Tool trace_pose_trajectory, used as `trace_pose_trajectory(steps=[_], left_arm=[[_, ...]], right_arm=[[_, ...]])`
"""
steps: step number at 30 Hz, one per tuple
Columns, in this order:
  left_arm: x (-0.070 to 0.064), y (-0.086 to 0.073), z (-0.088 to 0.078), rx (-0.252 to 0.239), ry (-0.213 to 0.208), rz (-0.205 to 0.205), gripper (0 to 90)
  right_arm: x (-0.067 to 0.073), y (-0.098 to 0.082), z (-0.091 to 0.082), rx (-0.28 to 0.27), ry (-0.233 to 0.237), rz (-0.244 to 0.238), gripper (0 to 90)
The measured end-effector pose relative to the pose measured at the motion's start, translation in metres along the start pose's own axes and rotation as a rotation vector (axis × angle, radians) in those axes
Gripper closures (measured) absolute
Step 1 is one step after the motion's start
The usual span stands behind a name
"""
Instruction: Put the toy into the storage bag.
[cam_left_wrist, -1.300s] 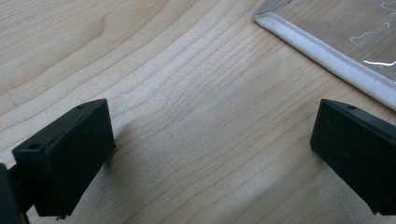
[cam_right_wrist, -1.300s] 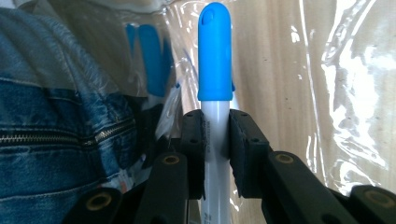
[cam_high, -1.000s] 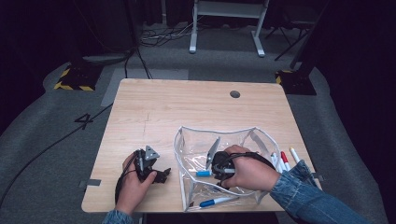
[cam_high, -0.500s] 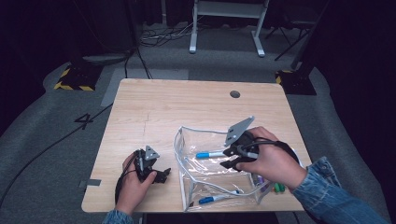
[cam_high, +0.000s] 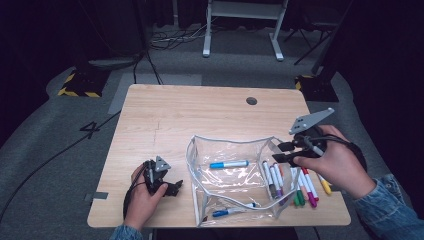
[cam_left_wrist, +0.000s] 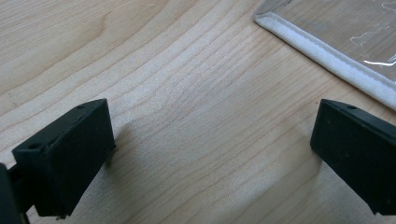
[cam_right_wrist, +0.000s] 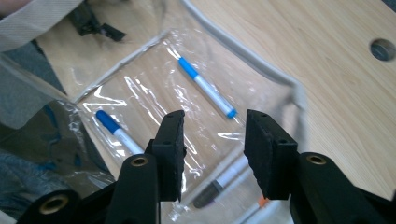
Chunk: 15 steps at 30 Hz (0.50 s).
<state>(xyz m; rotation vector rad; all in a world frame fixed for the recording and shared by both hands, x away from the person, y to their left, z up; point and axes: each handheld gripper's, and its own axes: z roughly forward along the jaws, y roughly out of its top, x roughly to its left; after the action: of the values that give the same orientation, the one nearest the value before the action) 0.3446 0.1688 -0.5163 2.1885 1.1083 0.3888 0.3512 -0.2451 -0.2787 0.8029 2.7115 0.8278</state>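
The right gripper view looks between the empty, parted jaws of the right hand-held gripper (cam_right_wrist: 212, 154) into the clear plastic zip pouch (cam_high: 200, 165), where two blue-capped marker pens (cam_right_wrist: 208, 88) lie inside; the high view adds a row of about eight coloured marker pens (cam_high: 300, 187) on the light wooden bench (cam_high: 175, 115) at the pouch's right end. The left hand-held gripper (cam_high: 172, 187) rests left of the pouch, jaws wide and empty.

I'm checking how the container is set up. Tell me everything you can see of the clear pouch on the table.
The clear pouch is soft see-through plastic with a pale stitched rim, standing open on the wooden table near its front edge. Its walls sag and crease. Inside lie a light blue marker and a darker blue marker. More markers lie against its right wall. Neither gripper touches it.
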Motion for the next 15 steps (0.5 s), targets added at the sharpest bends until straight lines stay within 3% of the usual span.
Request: trace_pose_trajectory(steps=[8,10,15], left_arm=[[0.000,0.000,0.000,0.001,-0.002,-0.007,0.0],[0.000,0.000,0.000,0.000,0.000,-0.006,0.0],[0.000,0.000,0.000,0.000,0.000,-0.007,0.0]], right_arm=[[-0.037,-0.042,-0.012,-0.007,-0.075,0.132,59.0],[-0.042,-0.047,-0.012,-0.003,-0.087,0.139,58.9],[-0.073,-0.079,-0.003,0.037,-0.141,0.238,58.4]])
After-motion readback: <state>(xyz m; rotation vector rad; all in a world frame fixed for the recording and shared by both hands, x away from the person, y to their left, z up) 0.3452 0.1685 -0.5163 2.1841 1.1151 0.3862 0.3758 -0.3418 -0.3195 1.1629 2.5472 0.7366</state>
